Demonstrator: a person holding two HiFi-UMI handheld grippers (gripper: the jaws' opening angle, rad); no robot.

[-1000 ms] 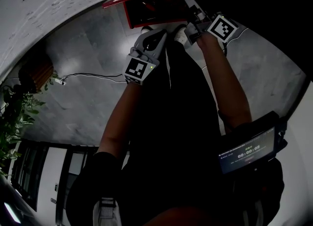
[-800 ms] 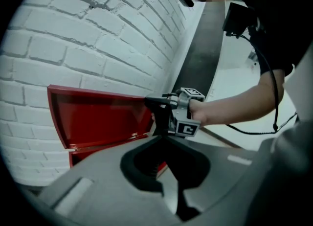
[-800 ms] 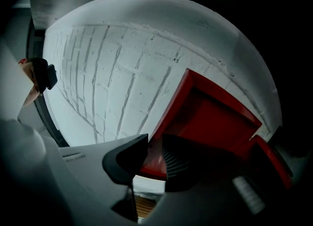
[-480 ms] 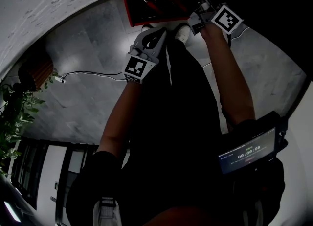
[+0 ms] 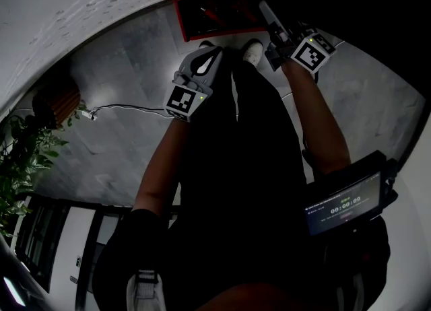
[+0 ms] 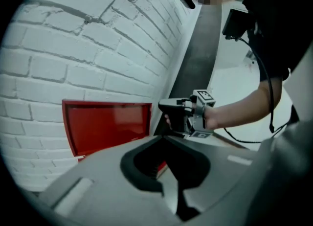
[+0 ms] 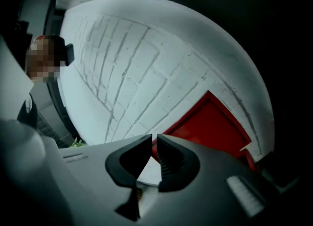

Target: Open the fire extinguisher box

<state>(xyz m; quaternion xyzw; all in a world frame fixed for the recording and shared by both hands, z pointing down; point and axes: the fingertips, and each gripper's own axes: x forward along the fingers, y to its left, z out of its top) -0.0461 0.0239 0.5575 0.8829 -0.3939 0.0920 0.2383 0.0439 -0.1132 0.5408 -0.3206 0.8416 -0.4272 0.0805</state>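
**Near field.** Head view: dark torso fills the centre. Screen unit (image 5: 342, 205) sits at the person's right hip, display lit. Both forearms reach fwd, away from the body.

**L gripper** (image 6: 164, 138). Jaw tips are together w/ nothing btwn them; only a thin gap shows lower down btwn the pads. In the head view it hangs over the floor (image 5: 128, 67), beside the white shoes (image 5: 253, 50) and short of the box (image 6: 107, 124).

**R gripper** (image 7: 152, 139). Jaws have just been closing. A narrow slit now shows btwn the tips, w/ nothing in it. It sits further fwd than the L gripper. In the head view its tips overlap the right-hand part of the box. In the L gripper view it is level and just beside the box's right edge. Contact w/ the box: cannot tell.

**Mid field.** The floor is grey glossy tile. A pale cable (image 5: 131, 106) runs across it on the person's left, and a green plant (image 5: 20, 161) stands at the far-left edge.

**Far field.**
- The box is red and rectangular, w/ a glossy front panel in a red frame.
- It is mounted low on a white brick wall (image 6: 73, 49), ahead of both grippers.
- A dark vertical strip runs up the wall at its right edge.
- Door open or shut: cannot tell.
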